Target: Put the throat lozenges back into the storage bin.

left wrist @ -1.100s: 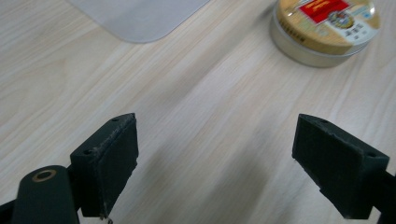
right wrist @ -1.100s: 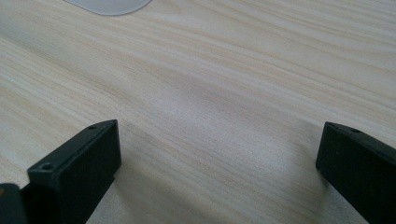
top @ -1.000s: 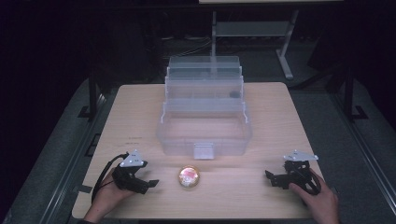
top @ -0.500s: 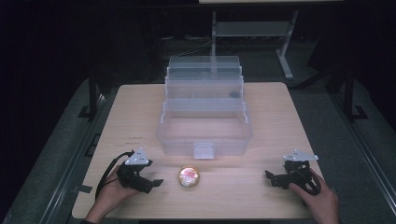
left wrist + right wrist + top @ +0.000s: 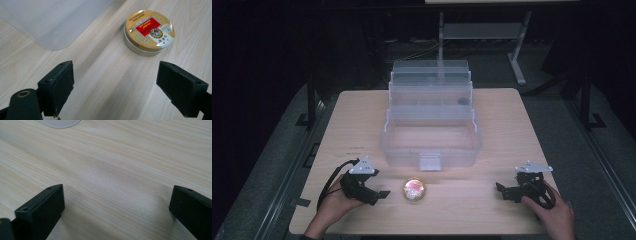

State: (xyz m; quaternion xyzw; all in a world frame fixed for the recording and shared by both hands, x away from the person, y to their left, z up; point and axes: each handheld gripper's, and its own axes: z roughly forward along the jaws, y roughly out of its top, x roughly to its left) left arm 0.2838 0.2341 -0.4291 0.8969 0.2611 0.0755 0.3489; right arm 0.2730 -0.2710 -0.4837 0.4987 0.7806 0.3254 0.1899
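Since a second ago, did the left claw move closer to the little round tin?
Yes. The left claw slid rightward, toward the tin lying still on the table.

Left gripper creeping toward the tin.

Over the last second I see my left black two-jaw gripper (image 5: pixel 379 194) slide a little rightward along the pale wooden table (image 5: pixel 362 120), closing on the round gold-lidded metal tin with the red label (image 5: pixel 414 189). Its jaws stand wide apart, now near the tin, not touching.
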